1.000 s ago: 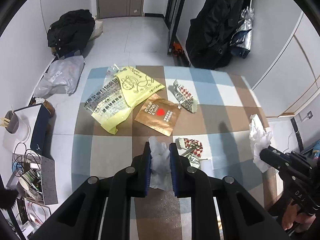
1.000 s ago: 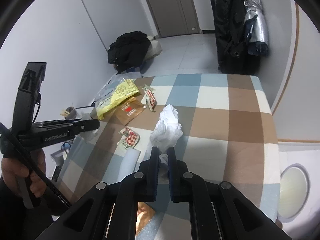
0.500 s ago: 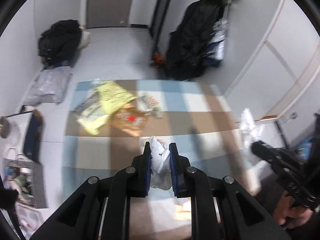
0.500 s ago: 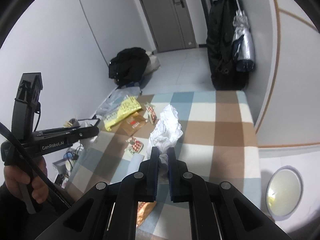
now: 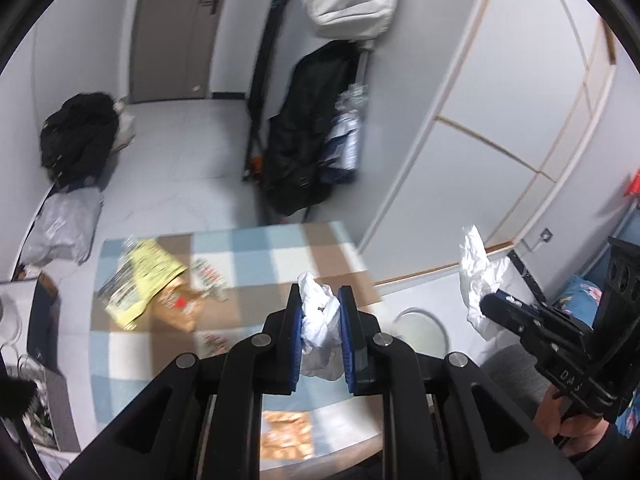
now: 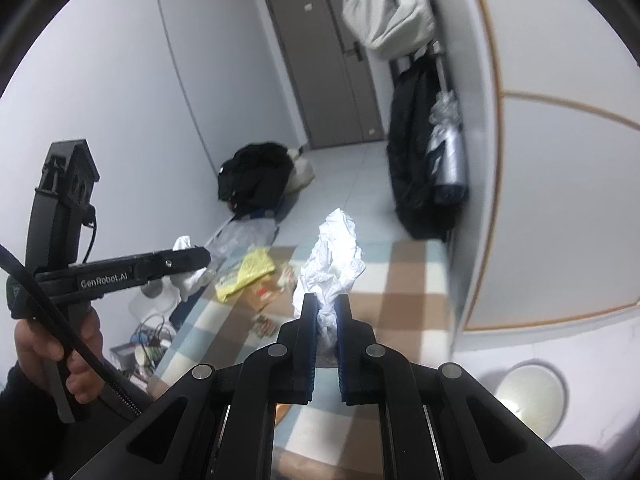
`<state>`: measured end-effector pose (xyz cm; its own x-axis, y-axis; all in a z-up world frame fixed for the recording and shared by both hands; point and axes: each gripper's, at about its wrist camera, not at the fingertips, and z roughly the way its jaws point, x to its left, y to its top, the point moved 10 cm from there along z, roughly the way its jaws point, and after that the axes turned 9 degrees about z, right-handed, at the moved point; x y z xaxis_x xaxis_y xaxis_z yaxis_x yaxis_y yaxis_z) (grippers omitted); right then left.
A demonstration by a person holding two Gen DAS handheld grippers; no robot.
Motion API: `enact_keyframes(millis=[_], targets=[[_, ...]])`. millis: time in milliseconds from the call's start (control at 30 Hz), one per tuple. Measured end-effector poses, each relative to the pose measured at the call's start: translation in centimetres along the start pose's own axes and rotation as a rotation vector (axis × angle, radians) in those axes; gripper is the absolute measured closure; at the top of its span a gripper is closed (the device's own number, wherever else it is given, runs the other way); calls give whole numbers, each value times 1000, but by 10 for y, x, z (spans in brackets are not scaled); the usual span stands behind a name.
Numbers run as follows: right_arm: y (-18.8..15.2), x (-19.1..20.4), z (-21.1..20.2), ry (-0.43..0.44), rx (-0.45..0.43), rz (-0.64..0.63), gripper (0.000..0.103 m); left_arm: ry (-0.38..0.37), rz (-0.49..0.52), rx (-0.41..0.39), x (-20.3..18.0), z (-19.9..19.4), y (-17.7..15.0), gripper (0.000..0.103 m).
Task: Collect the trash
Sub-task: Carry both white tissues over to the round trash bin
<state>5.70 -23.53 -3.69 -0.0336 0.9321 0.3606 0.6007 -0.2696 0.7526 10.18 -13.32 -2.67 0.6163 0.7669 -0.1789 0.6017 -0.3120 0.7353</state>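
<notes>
My left gripper [image 5: 319,300] is shut on a crumpled white tissue [image 5: 318,312] and holds it high above the checked table [image 5: 248,248]. My right gripper [image 6: 327,304] is shut on a larger crumpled white tissue [image 6: 334,258], also lifted off the table. The right gripper shows in the left wrist view [image 5: 486,304] with its tissue [image 5: 478,272] at the right. The left gripper shows in the right wrist view [image 6: 206,256] at the left. On the table lie a yellow bag [image 5: 146,276], a copper pouch [image 5: 176,308] and red-checked wrappers [image 5: 208,274].
A round white bin [image 5: 420,330] stands on the floor right of the table; it also shows in the right wrist view [image 6: 530,396]. Black coats [image 5: 308,132] hang by the wall. A black bag [image 5: 78,136] lies on the floor. Cluttered items [image 6: 148,344] sit left of the table.
Both grippers have risen and swung right with their tissues. The table has dropped lower in both views, and the white bin now shows in the left wrist view.
</notes>
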Motion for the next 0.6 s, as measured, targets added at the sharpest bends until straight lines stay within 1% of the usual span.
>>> enact_keyframes(millis=[133, 300, 433, 600], targets=[[26, -23, -31, -19, -63, 32, 95, -41, 54, -18, -34, 4, 22, 91], [55, -61, -64, -72, -133, 53, 95, -87, 114, -20, -74, 20, 41, 91], [66, -97, -87, -114, -160, 89, 95, -133, 154, -12, -108, 36, 53, 91], [67, -146, -103, -179, -166, 142, 95, -186, 203, 16, -149, 64, 60, 91]])
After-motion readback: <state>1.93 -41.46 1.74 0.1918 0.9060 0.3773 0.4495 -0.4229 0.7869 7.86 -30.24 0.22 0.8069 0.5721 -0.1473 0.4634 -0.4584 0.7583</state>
